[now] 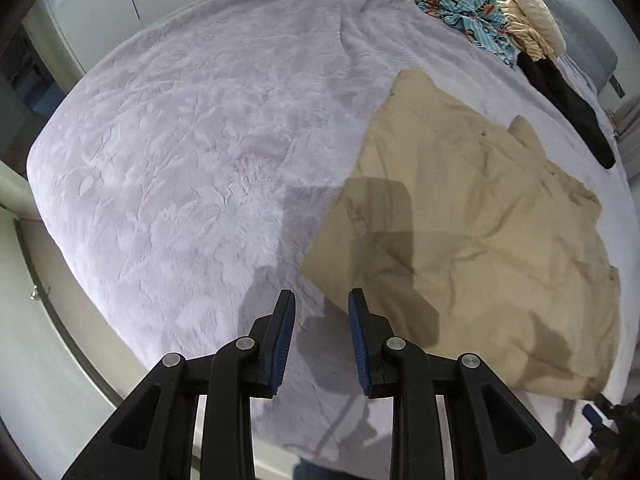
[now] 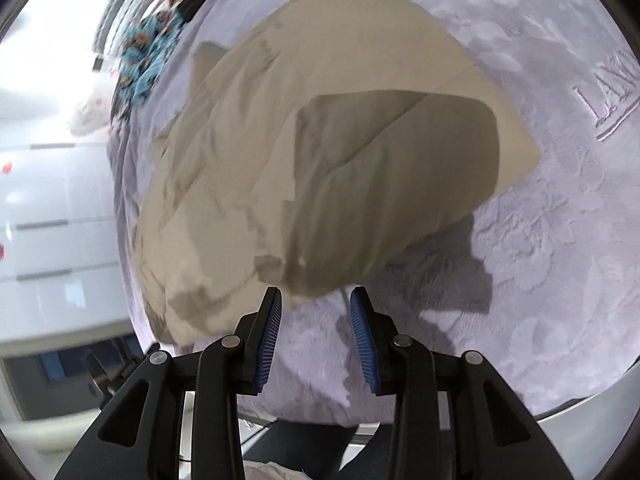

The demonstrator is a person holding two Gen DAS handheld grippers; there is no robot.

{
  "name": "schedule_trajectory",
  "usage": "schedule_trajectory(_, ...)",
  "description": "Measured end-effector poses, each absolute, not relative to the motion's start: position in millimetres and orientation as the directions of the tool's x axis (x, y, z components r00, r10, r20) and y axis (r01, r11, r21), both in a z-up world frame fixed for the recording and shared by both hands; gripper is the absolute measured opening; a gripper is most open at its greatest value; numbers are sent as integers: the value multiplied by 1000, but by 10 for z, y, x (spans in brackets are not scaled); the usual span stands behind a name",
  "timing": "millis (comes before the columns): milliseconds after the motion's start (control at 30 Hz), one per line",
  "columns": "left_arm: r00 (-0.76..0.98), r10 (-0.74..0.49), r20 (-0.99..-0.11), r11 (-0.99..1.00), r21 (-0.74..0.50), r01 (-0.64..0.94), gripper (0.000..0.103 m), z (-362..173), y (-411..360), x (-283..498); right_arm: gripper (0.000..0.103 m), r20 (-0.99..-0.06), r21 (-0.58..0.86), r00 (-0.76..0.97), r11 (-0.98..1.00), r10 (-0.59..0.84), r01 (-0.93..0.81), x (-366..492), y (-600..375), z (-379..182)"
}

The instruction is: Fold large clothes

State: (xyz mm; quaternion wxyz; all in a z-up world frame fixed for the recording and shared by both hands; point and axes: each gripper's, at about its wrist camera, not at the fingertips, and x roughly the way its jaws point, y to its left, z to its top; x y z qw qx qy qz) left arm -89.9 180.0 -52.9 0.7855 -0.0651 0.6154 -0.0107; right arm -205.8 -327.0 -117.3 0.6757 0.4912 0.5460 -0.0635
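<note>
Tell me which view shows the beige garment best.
The left wrist view: the beige garment lies sharp and nearly whole on the grey blanket. The right wrist view shows it closer but blurred, partly darkened by shadow.

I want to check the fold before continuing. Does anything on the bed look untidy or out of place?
Yes. The beige garment lies wrinkled, with uneven edges and one corner sticking up. Other clothes lie in a loose heap at the far edge of the bed.
</note>
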Motion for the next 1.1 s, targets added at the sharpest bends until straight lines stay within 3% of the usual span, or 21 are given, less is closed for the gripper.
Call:
schedule_trajectory(500, 208, -106, -972, 987, -78, 141, 29, -243, 1635, -607, 47, -799, 601, 401, 612, 448, 514, -1691, -2589, -848)
schedule_trajectory(600, 197, -114, -974, 982, -81, 172, 31, -270, 1627, -497, 56, -806, 592, 390, 630, 446, 503, -1513, -2416, -828)
schedule_trajectory(633, 191, -111, -975, 980, -75, 184, 39, -283, 1621, -458, 57, -810, 587, 388, 632, 440, 506, -1466, -2377, -822)
schedule_trajectory(667, 188, -111, -976, 978, -74, 195, 75, -289, 1619, -428, 57, -811, 584, 387, 632, 438, 510, -1443, -2358, -820)
schedule_trajectory(700, 201, -109, -974, 978, -68, 199, 94, -276, 1627, -407, 57, -813, 583, 385, 630, 438, 513, -1403, -2333, -823)
schedule_trajectory(1100, 177, -172, -969, 948, -114, 299, 95, -402, 1598, -77, 59, -866, 500, 305, 666, 396, 554, -1092, -1910, -854)
